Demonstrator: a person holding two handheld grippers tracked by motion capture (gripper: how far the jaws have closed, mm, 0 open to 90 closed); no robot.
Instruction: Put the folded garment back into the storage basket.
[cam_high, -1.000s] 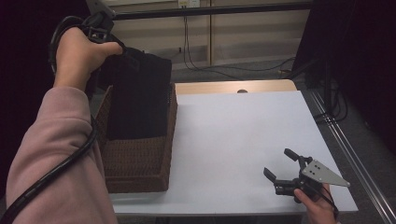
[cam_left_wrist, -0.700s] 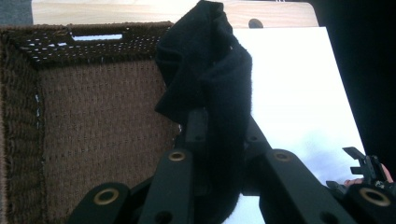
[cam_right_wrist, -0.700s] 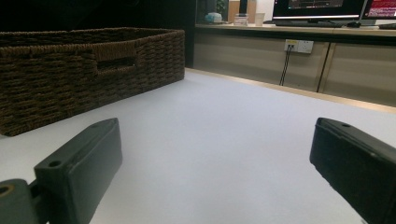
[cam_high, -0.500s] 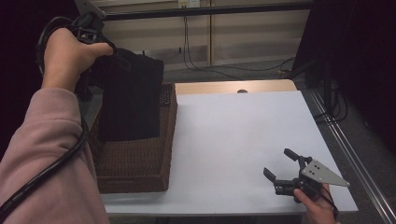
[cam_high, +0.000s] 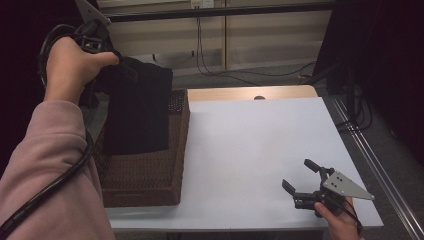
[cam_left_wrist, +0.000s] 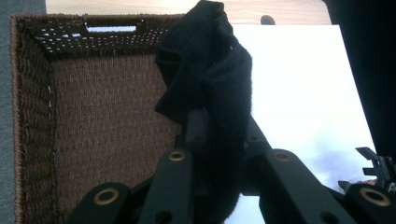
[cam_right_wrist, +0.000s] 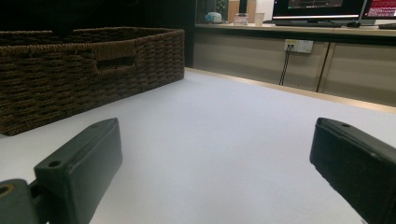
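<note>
The left gripper (cam_left_wrist: 219, 140) is clamping a black cloth (cam_high: 137, 112) above the basket (cam_high: 150, 185) at left; the right gripper (cam_high: 302, 177) is resting wide open, empty, near right.

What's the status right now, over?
Left gripper shut on black cloth, lifted above wicker basket. Right gripper open, resting low over white table. Nothing in the way.

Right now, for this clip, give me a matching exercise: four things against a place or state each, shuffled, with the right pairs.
Things:
1. black cloth
2. wicker basket
3. left claw
4. right claw

States:
A. open, low over the white tabletop
B. hangs above the basket
C. shut on the cloth
D. stands at the table's left edge

Pairs: 1-B, 2-D, 3-C, 4-A
</note>
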